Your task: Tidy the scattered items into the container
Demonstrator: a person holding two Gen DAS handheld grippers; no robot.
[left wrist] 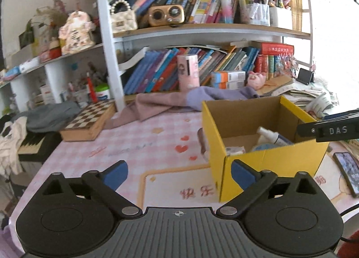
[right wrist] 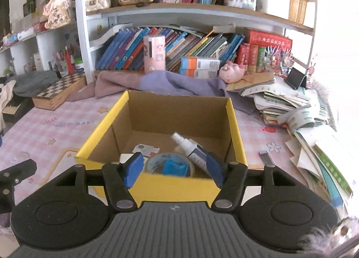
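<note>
The yellow cardboard box (right wrist: 233,121) sits on the pink checked tablecloth (right wrist: 44,136), holding a white spray bottle (right wrist: 187,144) and a roll of clear tape (right wrist: 170,163) (near wall). Left gripper (left wrist: 179,173) gapes wide, empty; right gripper (right wrist: 172,171) stands part open, empty.

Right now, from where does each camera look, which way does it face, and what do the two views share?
Left wrist: on the left gripper, jaws open and empty, left of the yellow box, facing the bookshelf.
Right wrist: on the right gripper, open and empty, looking into the box at the spray bottle and tape roll.
Shared: box, bottle, bookshelf, chessboard.
</note>
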